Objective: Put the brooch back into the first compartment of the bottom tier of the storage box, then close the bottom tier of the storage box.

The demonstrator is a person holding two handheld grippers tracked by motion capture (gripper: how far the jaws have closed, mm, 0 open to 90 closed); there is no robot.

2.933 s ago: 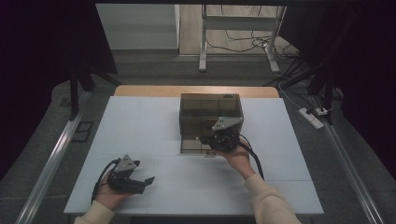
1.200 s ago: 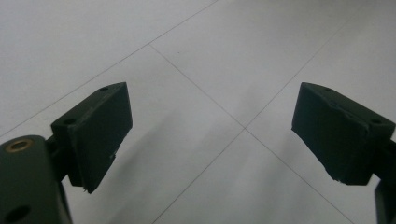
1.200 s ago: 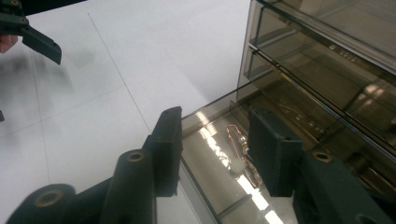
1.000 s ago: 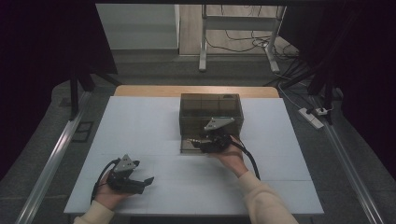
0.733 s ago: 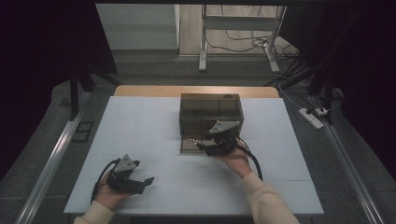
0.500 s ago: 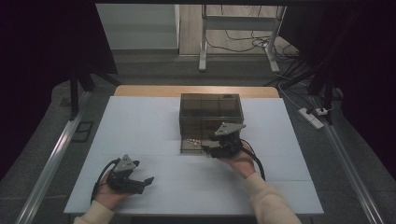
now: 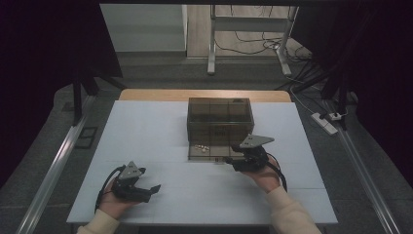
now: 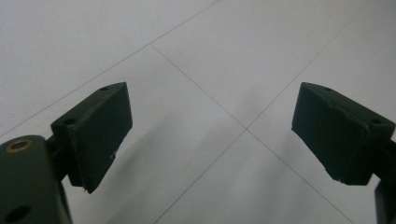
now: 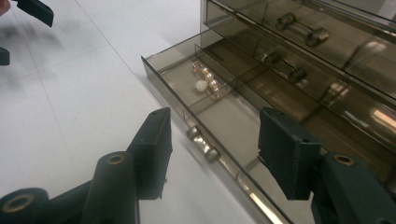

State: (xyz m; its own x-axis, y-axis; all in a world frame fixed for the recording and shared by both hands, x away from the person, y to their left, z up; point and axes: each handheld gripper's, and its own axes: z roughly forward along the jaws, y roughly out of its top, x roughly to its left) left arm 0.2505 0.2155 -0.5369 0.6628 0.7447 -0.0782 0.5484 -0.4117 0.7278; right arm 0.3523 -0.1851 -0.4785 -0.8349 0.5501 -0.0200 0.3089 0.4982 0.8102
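In the right gripper view we see the right gripper (image 9: pixel 212 140) with its 2 jaws spread wide and nothing between them but air, standing on either side of the small metal handle (image 9: pixel 203 143) on the front wall of the pulled-out bottom drawer (image 9: pixel 175 91); neither jaw touches the handle. Just beyond it, toward the upper middle of that frame, a beaded bracelet (image 9: pixel 207 79) lies on the drawer floor in its left compartment. Above the open drawer, at the upper right, the other drawers of the smoky transparent drawer box (image 9: pixel 327 28) sit closed, each with its own handle. In the left gripper view the left gripper (image 8: pixel 205 135) is also wide open and empty, its jaws over the bare white table (image 8: pixel 233 46). In the high view the box (image 7: pixel 219 119) stands at the centre, the right gripper (image 7: pixel 229 160) just below it, and the left gripper (image 7: pixel 153 191) at the lower left, well apart from the box.
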